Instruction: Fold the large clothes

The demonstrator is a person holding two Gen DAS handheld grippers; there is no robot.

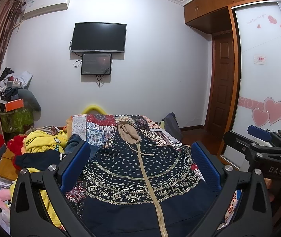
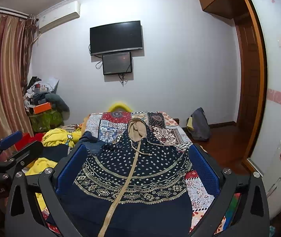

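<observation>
A navy hooded jacket [image 1: 132,169] with cream dots, patterned bands, a tan zip and a tan-lined hood [image 1: 127,132] lies flat on the patchwork bedspread [image 1: 101,126], hood pointing away. My left gripper [image 1: 140,158] hovers above its middle, open, with nothing between the blue pads. The right gripper [image 2: 138,162] also hangs open over the jacket [image 2: 128,175], slightly right of the other. Each gripper shows at the edge of the other's view: the right gripper [image 1: 258,138] and the left gripper [image 2: 12,144].
A pile of yellow, red and dark clothes [image 1: 43,146] lies left of the jacket on the bed. Cluttered shelves [image 1: 12,102] stand by the curtain. A grey bag [image 2: 198,124] sits on the wooden floor right of the bed, near the sliding wardrobe [image 1: 262,75].
</observation>
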